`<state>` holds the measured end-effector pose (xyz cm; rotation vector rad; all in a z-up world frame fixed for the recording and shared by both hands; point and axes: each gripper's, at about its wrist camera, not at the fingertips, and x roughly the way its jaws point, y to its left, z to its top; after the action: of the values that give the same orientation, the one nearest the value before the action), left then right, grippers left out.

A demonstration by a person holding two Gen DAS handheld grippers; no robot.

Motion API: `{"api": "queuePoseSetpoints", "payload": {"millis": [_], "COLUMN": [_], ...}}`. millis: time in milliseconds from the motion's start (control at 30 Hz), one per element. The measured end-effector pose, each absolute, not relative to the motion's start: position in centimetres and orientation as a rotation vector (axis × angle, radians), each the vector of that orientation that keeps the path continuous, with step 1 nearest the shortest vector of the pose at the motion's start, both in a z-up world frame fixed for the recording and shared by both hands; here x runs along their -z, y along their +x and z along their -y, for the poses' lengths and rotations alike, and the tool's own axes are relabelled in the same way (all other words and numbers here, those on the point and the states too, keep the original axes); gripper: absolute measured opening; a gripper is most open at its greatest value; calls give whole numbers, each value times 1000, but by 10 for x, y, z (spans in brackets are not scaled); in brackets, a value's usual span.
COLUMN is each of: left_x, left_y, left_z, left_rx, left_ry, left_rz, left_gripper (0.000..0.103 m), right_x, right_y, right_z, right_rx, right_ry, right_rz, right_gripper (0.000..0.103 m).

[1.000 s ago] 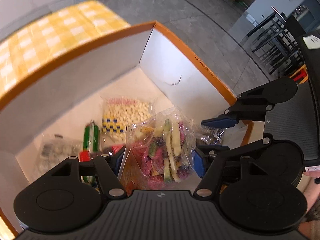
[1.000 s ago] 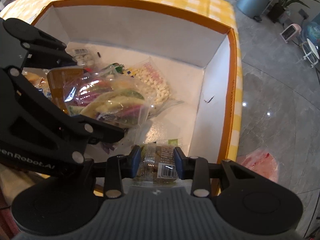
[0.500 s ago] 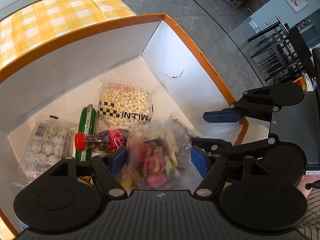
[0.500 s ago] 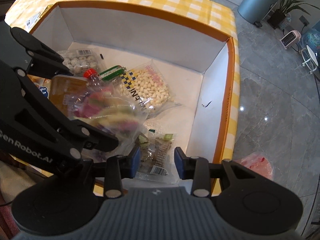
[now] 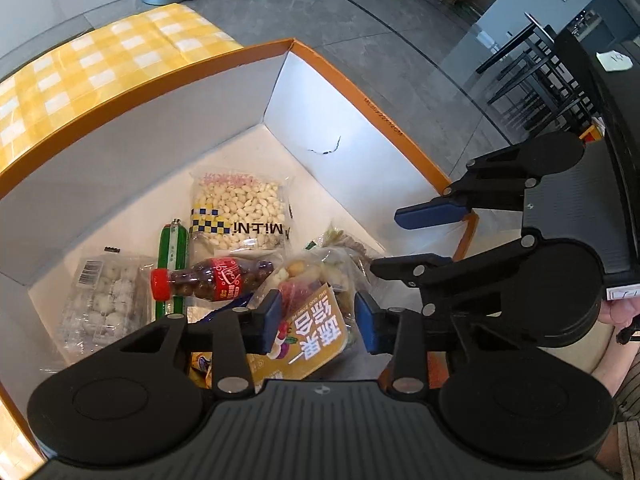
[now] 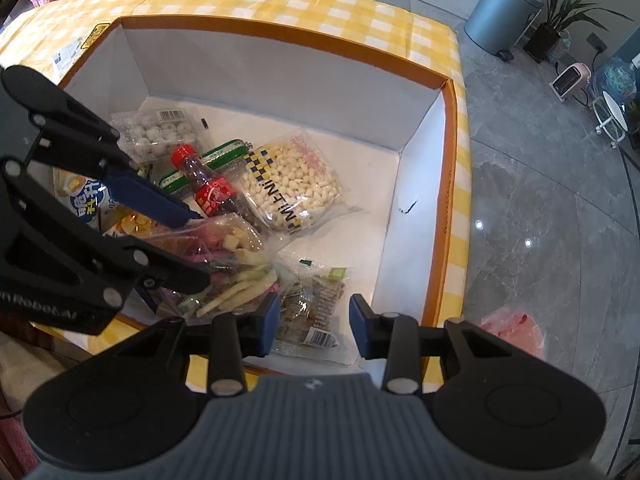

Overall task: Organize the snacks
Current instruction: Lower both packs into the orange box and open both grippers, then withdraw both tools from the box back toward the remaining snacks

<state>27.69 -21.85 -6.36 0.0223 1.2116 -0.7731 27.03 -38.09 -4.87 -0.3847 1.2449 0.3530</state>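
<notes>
Hovering both tools over the orange-rimmed box (image 6: 447,184), I hold my left gripper (image 5: 316,322) with its pads apart above the bag of mixed dried fruit and vegetable crisps (image 5: 310,320), which lies on the box floor by the near wall, leaning across its neighbours. The bag sits between the pads, but I see no squeeze on it, so I judge it simply resting there. My right gripper (image 6: 314,322) is parted too, with nothing in it, poised over the small clear packet of bars (image 6: 314,300) in the near right corner of the box. The snacks lie flat and side by side, likely so that each stays reachable: the peanut bag (image 6: 290,178) towards the middle, the cola-bottle candy (image 6: 208,186) across the green sausage stick (image 5: 173,248), the tray of white balls (image 6: 160,134) at the far left. The crinkly bags look slippery and easy to snag.
</notes>
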Motion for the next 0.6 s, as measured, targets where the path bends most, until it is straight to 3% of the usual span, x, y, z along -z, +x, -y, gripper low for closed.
{"api": "queuePoseSetpoints", "payload": {"millis": [400,500,600], "left_x": [64,56,45], "left_y": [266,261,255], "left_z": [217,211,202], "left_rx": [759,756,746], "left_ry": [35,21,7], "left_rz": [-1165,-1137,-1104], "left_gripper": [45,56,59], "right_x": [45,41,35], "right_y": [266,261,256], "right_z": [378,375,371], "right_rx": [-339,-340,-330], "right_ry": [-382,-397,-421], "right_rz": [-1237,-1226,-1206], "right_gripper": [37,41,46]}}
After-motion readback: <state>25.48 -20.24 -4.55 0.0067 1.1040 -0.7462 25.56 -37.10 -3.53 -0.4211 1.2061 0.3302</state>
